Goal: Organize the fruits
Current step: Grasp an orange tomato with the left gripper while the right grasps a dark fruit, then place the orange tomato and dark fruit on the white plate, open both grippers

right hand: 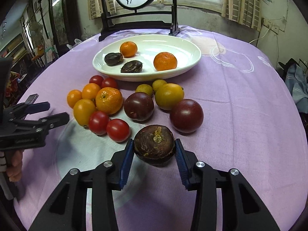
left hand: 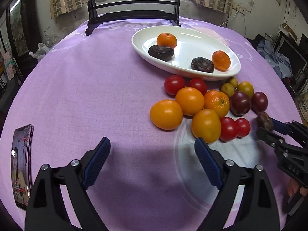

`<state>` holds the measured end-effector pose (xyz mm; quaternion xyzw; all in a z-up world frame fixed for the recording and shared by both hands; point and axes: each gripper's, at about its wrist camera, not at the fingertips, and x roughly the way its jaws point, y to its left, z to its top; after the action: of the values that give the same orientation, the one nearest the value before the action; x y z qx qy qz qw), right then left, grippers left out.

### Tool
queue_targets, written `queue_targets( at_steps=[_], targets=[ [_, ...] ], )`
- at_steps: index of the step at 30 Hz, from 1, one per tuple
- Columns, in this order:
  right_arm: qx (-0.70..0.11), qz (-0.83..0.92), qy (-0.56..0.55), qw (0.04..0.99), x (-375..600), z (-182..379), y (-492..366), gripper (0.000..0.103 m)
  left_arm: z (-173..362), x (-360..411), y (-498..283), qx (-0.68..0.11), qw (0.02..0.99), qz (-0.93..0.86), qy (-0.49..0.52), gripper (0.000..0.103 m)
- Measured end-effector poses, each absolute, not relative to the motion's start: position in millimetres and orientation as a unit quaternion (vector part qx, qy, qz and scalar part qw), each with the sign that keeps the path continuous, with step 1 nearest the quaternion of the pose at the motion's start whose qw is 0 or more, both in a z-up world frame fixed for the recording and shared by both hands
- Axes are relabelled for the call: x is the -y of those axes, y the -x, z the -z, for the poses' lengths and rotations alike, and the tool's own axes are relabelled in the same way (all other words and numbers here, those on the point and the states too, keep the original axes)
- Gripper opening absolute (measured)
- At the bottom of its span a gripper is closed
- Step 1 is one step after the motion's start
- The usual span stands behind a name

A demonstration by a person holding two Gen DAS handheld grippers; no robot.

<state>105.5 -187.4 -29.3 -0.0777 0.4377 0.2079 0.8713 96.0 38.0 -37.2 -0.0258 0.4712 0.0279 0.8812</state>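
Purple cloth [right hand: 240,100] carries loose fruits; right gripper [right hand: 154,155] clamps a dark chestnut-like fruit [right hand: 155,144], probably for the plate [right hand: 190,46] at twelve o'clock, left gripper [left hand: 152,152] spread empty.

Counted: 4 red tomatoes [right hand: 118,130], 3 mandarins [right hand: 109,100], 3 water chestnuts [right hand: 154,145], 2 plums [right hand: 186,115], 1 dish [right hand: 192,48].
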Motion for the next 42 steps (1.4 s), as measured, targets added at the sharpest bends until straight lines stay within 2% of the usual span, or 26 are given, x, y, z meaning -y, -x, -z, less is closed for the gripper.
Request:
queue_targets(
  at_steps=[2,6,8,10,14,19,25,31,35,42],
  targets=[
    [-0.435,-0.212,0.074,0.872,189,28,-102,0.043,39,-38,-101,-0.474,0.88,-0.032,0.02,0.085],
    [-0.434,-0.22,0.065,0.871,193,26,-98,0.043,48,-37,-113,-0.485,0.874,-0.032,0.015,0.074],
    [-0.435,-0.22,0.062,0.871,194,26,-98,0.043,50,-36,-119,-0.483,0.875,-0.034,0.006,0.073],
    [-0.436,-0.221,0.061,0.87,194,27,-99,0.043,49,-34,-123,-0.48,0.877,-0.03,0.001,0.068],
    [-0.435,-0.225,0.061,0.87,193,28,-99,0.043,47,-25,-132,-0.473,0.881,-0.006,-0.009,0.039],
    [-0.422,-0.229,0.049,0.876,197,20,-94,0.043,37,-23,-124,-0.472,0.882,0.002,-0.003,0.038],
    [-0.393,-0.237,0.038,0.888,200,-9,-94,0.043,-6,-22,-110,-0.434,0.901,0.011,-0.013,0.038],
    [-0.346,-0.241,0.062,0.905,181,-50,-120,0.043,-37,-18,-137,-0.41,0.912,0.001,0.001,0.038],
    [-0.339,-0.243,0.064,0.907,162,-55,-150,0.043,-33,-17,-175,-0.417,0.909,-0.018,0.009,0.038],
    [-0.377,-0.235,0.084,0.892,126,-28,-201,0.044,-5,-16,-226,-0.453,0.891,-0.029,0.019,0.038]
  ],
)
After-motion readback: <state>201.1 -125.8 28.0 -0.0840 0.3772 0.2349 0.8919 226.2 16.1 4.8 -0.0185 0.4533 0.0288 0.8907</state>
